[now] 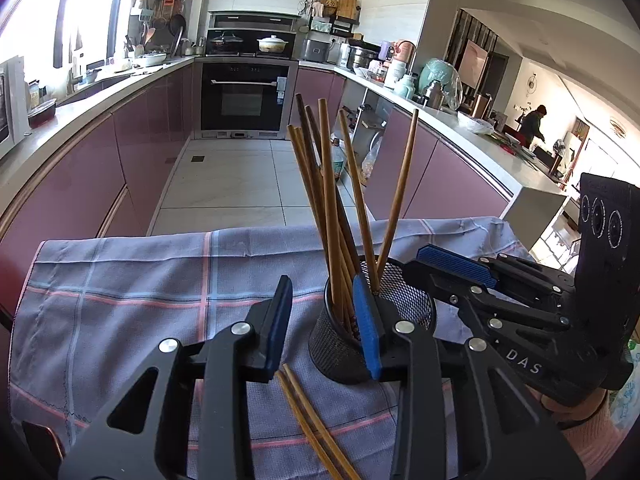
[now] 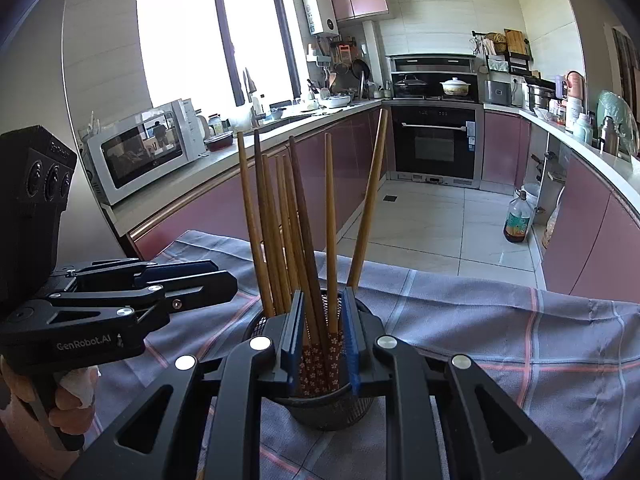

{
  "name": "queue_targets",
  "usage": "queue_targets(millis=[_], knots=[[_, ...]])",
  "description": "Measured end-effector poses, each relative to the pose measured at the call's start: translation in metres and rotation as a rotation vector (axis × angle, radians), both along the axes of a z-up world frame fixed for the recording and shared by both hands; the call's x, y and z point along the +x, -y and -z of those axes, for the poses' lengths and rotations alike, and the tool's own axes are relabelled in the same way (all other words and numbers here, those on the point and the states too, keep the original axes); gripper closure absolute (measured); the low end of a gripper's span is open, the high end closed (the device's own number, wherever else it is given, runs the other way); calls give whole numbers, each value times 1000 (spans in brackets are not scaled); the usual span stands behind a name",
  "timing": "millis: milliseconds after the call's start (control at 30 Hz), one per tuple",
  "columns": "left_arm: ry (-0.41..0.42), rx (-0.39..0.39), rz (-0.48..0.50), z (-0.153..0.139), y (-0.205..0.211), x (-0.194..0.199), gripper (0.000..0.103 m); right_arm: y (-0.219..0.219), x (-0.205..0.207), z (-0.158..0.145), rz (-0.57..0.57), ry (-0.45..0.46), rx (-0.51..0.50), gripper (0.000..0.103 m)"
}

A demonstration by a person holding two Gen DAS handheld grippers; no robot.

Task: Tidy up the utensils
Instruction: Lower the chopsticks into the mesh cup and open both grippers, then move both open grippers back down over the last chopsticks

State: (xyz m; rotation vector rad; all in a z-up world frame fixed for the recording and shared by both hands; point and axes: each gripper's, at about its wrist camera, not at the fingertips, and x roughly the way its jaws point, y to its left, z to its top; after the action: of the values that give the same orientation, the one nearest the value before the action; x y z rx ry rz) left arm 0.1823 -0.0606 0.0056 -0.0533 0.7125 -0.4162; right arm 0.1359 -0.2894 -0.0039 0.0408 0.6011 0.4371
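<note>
A black mesh cup stands on a checked grey cloth and holds several wooden chopsticks. Two loose chopsticks lie on the cloth below my left gripper. The left gripper is open, its right finger against the cup's near rim. In the right wrist view my right gripper is open over the cup, its pads on either side of two dark patterned chopsticks that stand in it. The right gripper also shows in the left wrist view, and the left gripper in the right wrist view.
The cloth covers a small table with floor beyond its far edge. Kitchen counters run along both sides, with a microwave at the left and an oven at the back. A bottle stands on the floor. A person stands far right.
</note>
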Motion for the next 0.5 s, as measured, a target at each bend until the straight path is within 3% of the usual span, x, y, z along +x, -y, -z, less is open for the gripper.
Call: queue_targets(millis=[500], knots=[[61, 14, -52, 5, -15, -51, 55, -6, -30, -2, -37, 24, 3, 76]])
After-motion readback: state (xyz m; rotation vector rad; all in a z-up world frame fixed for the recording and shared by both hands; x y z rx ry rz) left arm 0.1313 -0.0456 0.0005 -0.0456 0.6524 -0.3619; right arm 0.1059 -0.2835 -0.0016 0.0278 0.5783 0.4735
